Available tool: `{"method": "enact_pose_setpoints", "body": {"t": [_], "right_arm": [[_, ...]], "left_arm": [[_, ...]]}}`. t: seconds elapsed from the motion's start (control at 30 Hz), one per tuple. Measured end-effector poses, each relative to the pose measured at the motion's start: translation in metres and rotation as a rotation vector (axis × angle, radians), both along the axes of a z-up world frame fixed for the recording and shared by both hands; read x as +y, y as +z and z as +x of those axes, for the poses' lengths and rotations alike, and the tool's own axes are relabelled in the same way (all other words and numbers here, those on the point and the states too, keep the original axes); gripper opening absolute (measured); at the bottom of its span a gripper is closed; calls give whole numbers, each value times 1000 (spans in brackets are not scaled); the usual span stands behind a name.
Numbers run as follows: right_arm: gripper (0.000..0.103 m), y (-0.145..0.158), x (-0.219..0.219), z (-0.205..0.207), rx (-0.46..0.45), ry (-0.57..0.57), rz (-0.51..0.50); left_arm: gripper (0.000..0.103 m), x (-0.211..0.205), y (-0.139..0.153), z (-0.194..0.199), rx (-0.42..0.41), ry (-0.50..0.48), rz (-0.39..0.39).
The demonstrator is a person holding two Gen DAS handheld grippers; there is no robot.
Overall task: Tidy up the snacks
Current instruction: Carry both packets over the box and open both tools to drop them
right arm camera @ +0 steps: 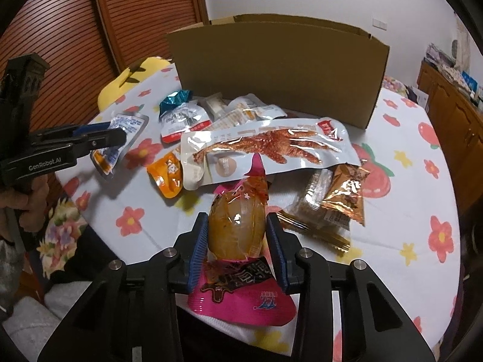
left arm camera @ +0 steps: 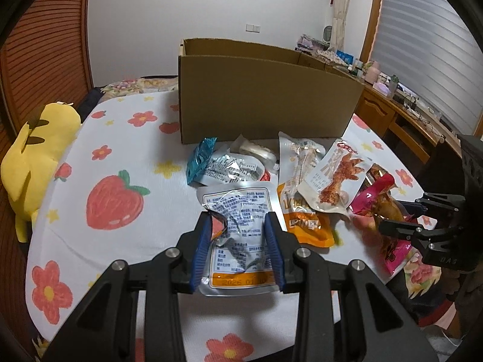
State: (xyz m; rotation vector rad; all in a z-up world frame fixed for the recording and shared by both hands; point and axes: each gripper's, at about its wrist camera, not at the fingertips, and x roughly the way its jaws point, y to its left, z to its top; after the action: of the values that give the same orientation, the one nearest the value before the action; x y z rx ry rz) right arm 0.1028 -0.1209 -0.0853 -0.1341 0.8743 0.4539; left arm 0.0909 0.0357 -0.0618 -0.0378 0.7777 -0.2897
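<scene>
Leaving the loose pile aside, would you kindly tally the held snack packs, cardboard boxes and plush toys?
Held snack packs: 2, the silver pouch in the left gripper and the pink pouch in the right gripper
Cardboard box: 1
Yellow plush toy: 1
Total: 4

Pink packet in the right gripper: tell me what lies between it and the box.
The pink packet is clamped in the right gripper. Between it and the box lies the snack pile, nearest the long chicken-foot packet. These lie flat; the box wall stands taller, so the packet must go over both.
</scene>
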Motion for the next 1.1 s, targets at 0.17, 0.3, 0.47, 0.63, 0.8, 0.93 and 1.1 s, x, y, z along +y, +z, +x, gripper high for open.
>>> {"method": "enact_pose_setpoints", "body": {"t": [0.17,0.3,0.47,0.63,0.8,0.93,1.1], "right_arm": [[38,9,-9,-2,-26,-23,9],[38,19,-14,-3,-50,-25,22],[38,39,-18,-3,-98,-17,37],[38,61,-20,5,-151,-11,35],[38,84,-23,22,-206,-17,21],[38,103,-25,40,-249,-27,18],[38,125,-26,64,-290,-40,22]], "left_arm": [[33,0,10,-4,-37,11,-13],[33,-1,23,-6,-75,10,-34],[33,-7,41,-1,-123,-6,-44],[33,-12,61,10,-166,-18,-33],[33,-14,84,31,-217,-18,-24],[34,-13,102,54,-240,-13,-25],[34,-10,121,83,-266,12,-17]]}}
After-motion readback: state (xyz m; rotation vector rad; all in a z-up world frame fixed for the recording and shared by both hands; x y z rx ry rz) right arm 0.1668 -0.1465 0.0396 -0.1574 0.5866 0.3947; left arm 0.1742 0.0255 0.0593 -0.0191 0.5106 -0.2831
